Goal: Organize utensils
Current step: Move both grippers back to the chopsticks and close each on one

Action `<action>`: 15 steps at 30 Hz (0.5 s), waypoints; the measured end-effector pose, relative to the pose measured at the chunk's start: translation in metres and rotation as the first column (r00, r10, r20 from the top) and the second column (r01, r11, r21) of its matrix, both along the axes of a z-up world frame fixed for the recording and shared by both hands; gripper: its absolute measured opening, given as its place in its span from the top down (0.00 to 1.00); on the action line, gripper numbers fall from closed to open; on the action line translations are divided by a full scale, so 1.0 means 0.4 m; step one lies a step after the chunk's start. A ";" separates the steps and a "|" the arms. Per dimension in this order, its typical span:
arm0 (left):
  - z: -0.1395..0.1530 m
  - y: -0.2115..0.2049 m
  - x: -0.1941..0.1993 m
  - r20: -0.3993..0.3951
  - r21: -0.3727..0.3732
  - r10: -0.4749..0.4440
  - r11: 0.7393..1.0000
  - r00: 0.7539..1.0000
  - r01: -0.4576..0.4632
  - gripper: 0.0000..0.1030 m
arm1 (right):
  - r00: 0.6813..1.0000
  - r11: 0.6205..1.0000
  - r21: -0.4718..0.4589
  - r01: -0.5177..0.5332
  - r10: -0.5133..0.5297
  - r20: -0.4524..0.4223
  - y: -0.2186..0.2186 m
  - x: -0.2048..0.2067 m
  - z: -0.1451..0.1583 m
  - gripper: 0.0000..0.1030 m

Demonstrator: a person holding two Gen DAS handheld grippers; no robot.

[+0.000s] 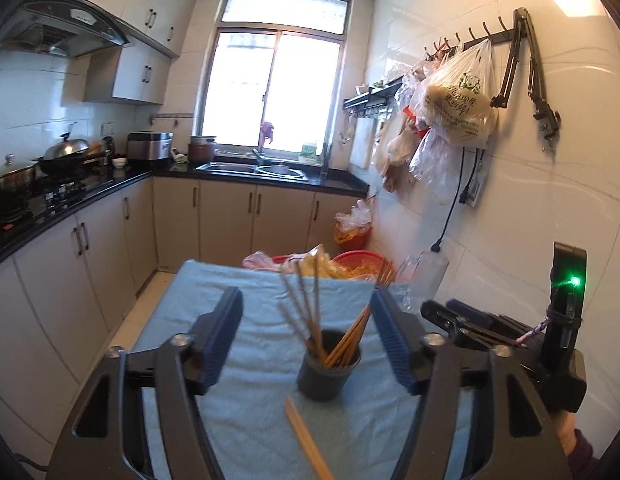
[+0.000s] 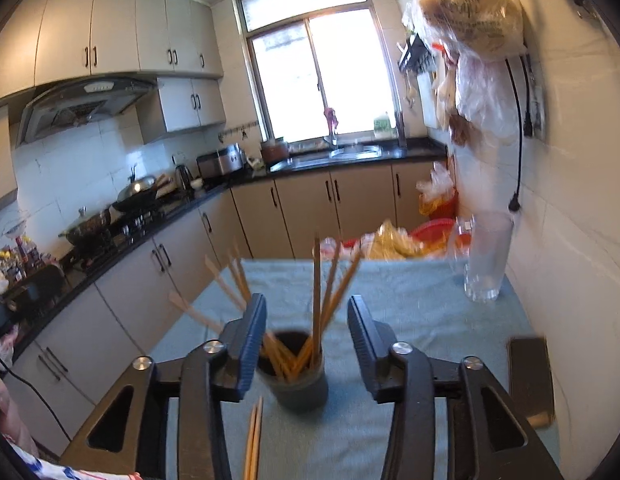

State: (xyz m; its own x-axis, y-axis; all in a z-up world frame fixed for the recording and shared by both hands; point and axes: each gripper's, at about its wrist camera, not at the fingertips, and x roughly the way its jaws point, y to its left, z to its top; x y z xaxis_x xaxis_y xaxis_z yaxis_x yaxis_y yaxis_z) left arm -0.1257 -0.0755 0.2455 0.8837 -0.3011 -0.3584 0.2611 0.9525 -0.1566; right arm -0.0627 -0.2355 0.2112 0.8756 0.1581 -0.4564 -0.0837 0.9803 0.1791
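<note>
Above the dark cup (image 1: 329, 364) of chopsticks (image 1: 310, 312), both grippers' fingers (image 1: 225, 332) (image 2: 251, 344) wide apart (empty-handed).

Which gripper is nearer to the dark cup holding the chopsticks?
Probably the right. The right gripper has its open fingers flanking the dark cup, whose rim sits between them. The left gripper is also open around the cup, which looks slightly farther ahead.

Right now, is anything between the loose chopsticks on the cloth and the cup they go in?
Nothing visible: the loose chopsticks lie on the blue cloth just in front of the dark cup, with only bare cloth between them.
</note>
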 end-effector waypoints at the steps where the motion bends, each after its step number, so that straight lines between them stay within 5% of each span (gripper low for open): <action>1: -0.017 0.007 -0.013 -0.010 0.002 0.009 1.000 1.000 -0.009 0.33 | 1.000 1.000 0.002 -0.007 0.007 -0.024 0.004 -0.008 -0.023 0.51; 7: -0.186 0.025 -0.041 -0.141 0.066 0.070 0.996 0.988 -0.061 0.33 | 0.961 0.994 0.020 -0.109 0.110 -0.255 0.068 -0.034 -0.250 0.51; 9: -0.250 0.027 -0.041 -0.197 0.121 0.087 0.991 0.977 -0.064 0.33 | 0.935 0.987 0.032 -0.155 0.157 -0.318 0.098 -0.043 -0.317 0.60; 15: -0.349 0.040 -0.035 -0.288 0.189 0.091 0.981 0.953 -0.037 0.33 | 0.893 0.968 -0.027 -0.248 0.218 -0.393 0.175 -0.057 -0.426 0.71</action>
